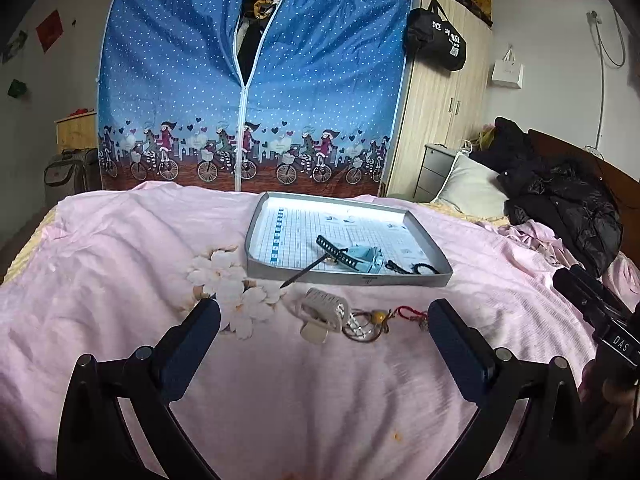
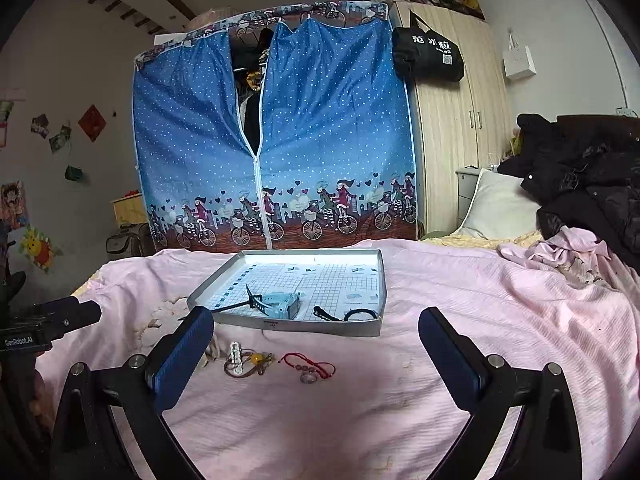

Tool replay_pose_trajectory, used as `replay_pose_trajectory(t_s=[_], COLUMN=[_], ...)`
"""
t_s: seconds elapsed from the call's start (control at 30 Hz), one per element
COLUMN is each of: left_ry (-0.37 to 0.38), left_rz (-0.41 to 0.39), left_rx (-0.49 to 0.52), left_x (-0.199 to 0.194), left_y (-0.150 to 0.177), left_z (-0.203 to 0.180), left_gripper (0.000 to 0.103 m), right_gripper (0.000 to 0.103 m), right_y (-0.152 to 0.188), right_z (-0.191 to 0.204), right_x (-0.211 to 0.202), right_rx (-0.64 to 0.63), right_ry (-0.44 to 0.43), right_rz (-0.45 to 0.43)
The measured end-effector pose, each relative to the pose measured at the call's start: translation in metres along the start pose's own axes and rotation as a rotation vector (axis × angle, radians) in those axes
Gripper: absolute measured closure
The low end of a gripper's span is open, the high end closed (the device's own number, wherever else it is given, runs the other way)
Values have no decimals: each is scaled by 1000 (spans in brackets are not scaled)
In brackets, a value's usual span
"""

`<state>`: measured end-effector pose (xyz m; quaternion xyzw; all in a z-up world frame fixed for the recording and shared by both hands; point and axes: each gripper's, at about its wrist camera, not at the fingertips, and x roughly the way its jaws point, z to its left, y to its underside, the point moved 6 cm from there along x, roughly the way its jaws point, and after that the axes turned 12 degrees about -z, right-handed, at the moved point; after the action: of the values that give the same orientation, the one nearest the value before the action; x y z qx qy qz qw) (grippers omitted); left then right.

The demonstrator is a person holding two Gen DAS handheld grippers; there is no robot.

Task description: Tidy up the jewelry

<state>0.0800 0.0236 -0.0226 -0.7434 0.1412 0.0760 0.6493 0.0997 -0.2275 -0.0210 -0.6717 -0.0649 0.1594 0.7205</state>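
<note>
1. Jewelry lies in two groups on a pink bedspread [image 1: 120,280]: some inside a shallow grey tray [image 1: 434,248], the rest loose on the cloth just in front of the tray's near wall.
2. Inside the tray, a light-blue watch [image 2: 280,300] rests near the front edge, a dark strap [image 1: 336,252] lying across it, and a thin dark stick [image 1: 304,274] pokes out over the near wall. A black cord bracelet [image 2: 360,314] sits toward the tray's right front corner.
3. On the bedspread, a pale hair claw clip [image 1: 320,312] lies beside a tangle holding a yellow bead [image 1: 378,315]; a red string bracelet [image 2: 308,362] with small beads lies just to the right of it.
4. The left gripper [image 1: 324,320] hangs above the loose pieces, its jaws spread wide and holding nothing.
5. The right gripper [image 2: 316,328] is likewise wide open and empty, framing the loose pieces and the tray's front edge.
6. A blue fabric wardrobe [image 2: 320,140] stands behind the bed.
</note>
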Motion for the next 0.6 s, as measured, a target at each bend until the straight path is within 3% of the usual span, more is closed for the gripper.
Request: replay_pose_trajectory(t_s=[0.27,0.6], left_ry=[-37,-93], left_rz=[31,126], left_rx=[40,42], left_x=[-32,-24], left_y=[22,43], left_z=[-7,-2], left_gripper=[1,1], right_gripper=[0,0], right_y=[22,48], right_z=[12,16], right_x=[-30,-24], right_rx=[-4,-11], right_ry=[-4,12], right_rz=[62,161])
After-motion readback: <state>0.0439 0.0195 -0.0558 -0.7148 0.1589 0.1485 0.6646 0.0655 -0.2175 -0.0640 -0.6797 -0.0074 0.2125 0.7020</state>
